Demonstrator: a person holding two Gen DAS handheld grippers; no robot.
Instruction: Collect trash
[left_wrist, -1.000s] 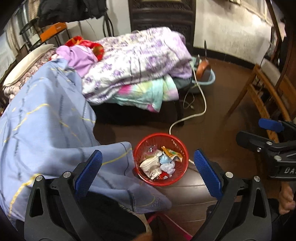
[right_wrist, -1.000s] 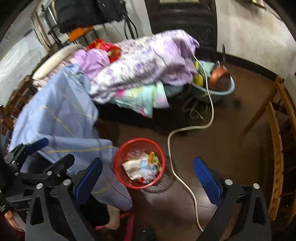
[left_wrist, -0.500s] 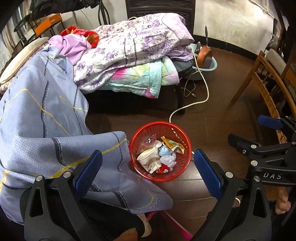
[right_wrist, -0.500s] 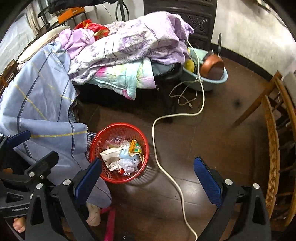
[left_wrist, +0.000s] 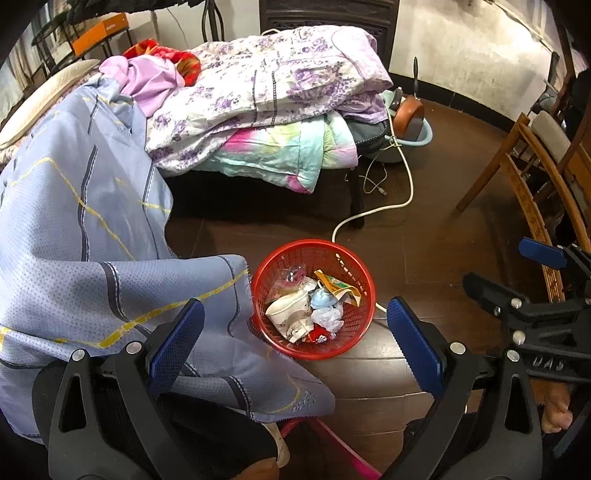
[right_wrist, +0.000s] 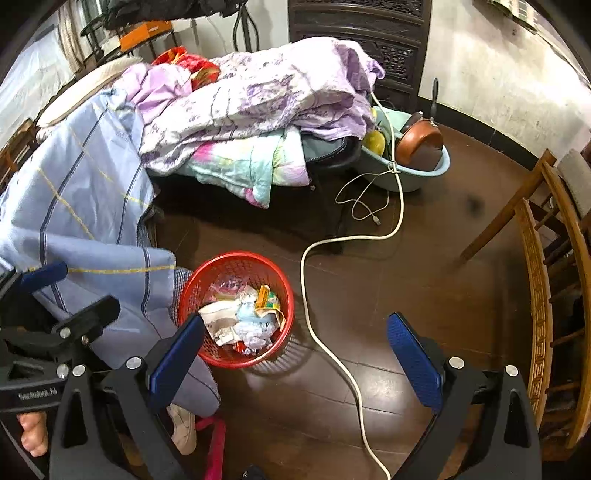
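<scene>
The round red plastic mesh basket (left_wrist: 313, 297) stands on the dark wooden floor (right_wrist: 388, 288), just beside the hanging corner of a grey-blue striped sheet (left_wrist: 85, 236), and it holds a heap of crumpled trash (left_wrist: 308, 308): white paper, a pale blue wad, a yellow-green wrapper, a red scrap. The left gripper (left_wrist: 295, 345) hangs above it with its blue pads spread wide and nothing between them; the right gripper (right_wrist: 295, 350) is likewise released and empty.

No loose litter shows on the floor, so the step in hand looks like taking up the basket itself. I would come down on the rim at the side away from the sheet, pinch the mesh wall firmly, and lift level so nothing spills, keeping clear of the white cable (right_wrist: 321, 310) lying beside it.

Counted: one basket, two grippers, one thick cable, one wooden chair (right_wrist: 543, 280)
</scene>
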